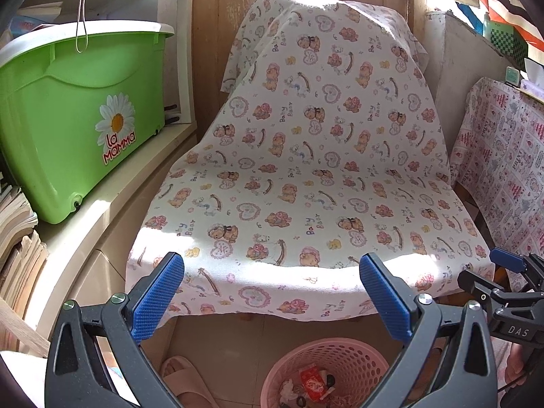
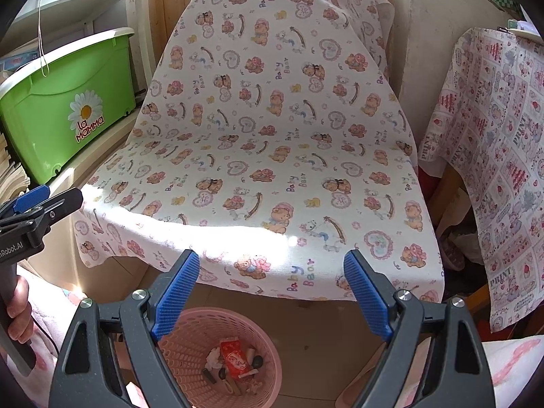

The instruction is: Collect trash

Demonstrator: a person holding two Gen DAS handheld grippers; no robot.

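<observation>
— Now, how are the two grippers seen?
— Both the left gripper [image 1: 272, 292] and the right gripper [image 2: 272, 292] are spread wide, and nothing is held between the blue pads.
— And where is the trash found?
— It is gathered in the pink basket [image 2: 190, 326] on the floor, near and below the chair cloth [image 2: 272, 136]. A red packet [image 2: 234, 357] is seen inside. A green box [image 1: 74, 119] is placed far left.
</observation>
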